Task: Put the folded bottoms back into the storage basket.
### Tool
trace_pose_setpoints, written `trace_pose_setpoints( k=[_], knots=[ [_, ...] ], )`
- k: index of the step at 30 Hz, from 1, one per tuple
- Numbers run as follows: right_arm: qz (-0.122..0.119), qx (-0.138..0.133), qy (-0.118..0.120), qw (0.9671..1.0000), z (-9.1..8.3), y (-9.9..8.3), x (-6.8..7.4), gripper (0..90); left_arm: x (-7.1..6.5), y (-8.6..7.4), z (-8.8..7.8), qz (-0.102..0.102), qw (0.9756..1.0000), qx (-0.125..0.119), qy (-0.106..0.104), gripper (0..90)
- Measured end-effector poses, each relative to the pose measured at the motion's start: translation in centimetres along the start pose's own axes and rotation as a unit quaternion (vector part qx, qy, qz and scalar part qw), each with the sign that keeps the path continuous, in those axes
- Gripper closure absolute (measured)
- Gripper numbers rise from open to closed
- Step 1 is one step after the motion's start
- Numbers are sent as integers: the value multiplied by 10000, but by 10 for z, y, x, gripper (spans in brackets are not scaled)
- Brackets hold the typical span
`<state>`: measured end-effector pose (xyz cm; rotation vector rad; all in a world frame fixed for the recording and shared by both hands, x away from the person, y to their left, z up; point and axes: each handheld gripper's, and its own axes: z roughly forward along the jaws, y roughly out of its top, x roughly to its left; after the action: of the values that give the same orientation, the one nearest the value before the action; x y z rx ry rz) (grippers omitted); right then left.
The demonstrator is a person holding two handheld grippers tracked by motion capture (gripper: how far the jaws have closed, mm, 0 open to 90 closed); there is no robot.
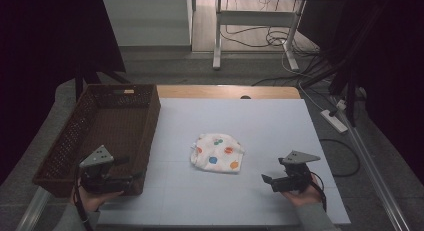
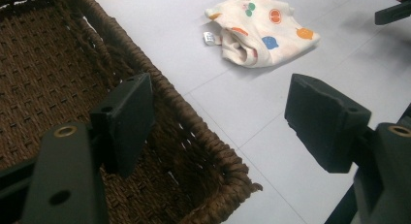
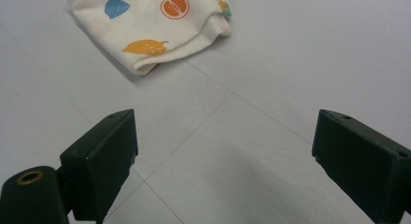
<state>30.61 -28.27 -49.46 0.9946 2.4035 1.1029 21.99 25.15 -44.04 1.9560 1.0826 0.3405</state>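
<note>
A folded cream cloth with coloured fruit prints (image 1: 218,152) lies in the middle of the pale table (image 1: 250,121); it also lies far ahead in the left gripper view (image 2: 261,30) and the right gripper view (image 3: 150,25). My left gripper (image 1: 134,175) hovers over the near right corner of the brown wicker basket (image 1: 107,131), jaws wide open and empty (image 2: 218,117). My right gripper (image 1: 266,180) sits at the table's near right, pointing left toward the cloth, open with nothing between its jaws (image 3: 223,151).
The basket (image 2: 58,78) stands along the table's left side and looks empty. Beyond the table's far wooden edge (image 1: 227,91) are desk legs (image 1: 217,36) and cables on the floor. A power strip (image 1: 334,120) lies off the right side.
</note>
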Motion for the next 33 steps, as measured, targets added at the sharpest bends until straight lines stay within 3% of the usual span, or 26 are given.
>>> trace_pose_setpoints(
  k=[33],
  knots=[
    [-23, 12, 33, 10000, 1, 0, 1, 93, -11, 15, 15, 118, 9999, -17, -115, 253]
  ],
)
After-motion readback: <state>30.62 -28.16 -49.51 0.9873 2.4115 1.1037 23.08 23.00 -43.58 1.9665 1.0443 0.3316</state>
